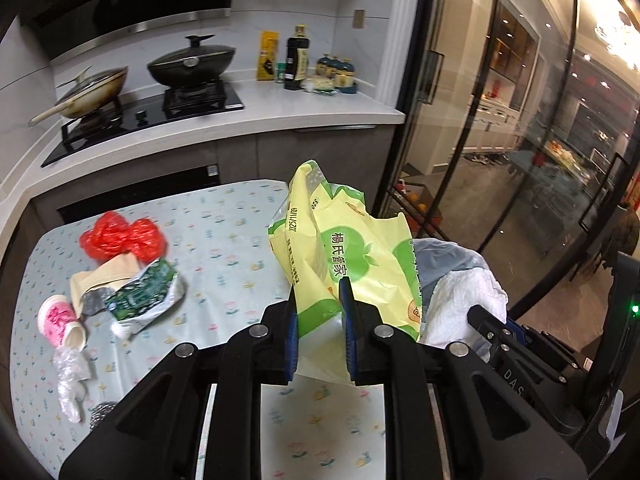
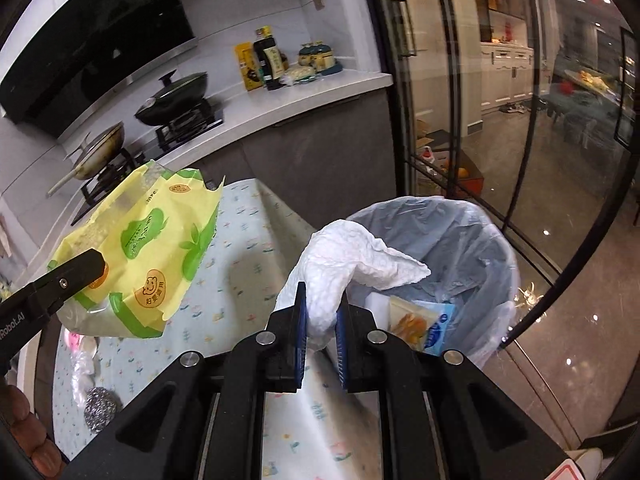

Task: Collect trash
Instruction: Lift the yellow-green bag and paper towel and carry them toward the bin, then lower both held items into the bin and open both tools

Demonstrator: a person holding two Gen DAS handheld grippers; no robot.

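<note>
Left wrist view: left gripper (image 1: 318, 312) fingers clamp a yellow-green bag (image 1: 340, 248) above the bench (image 1: 224, 220); right gripper (image 2: 321, 314) fingers pinch a white tissue (image 2: 348, 256) over the bin (image 2: 480, 240).

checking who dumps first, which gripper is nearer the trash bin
Right. The right gripper holds a white paper towel at the trash bin rim; the left gripper, holding the yellow-green bag, is farther back over the table.
</note>
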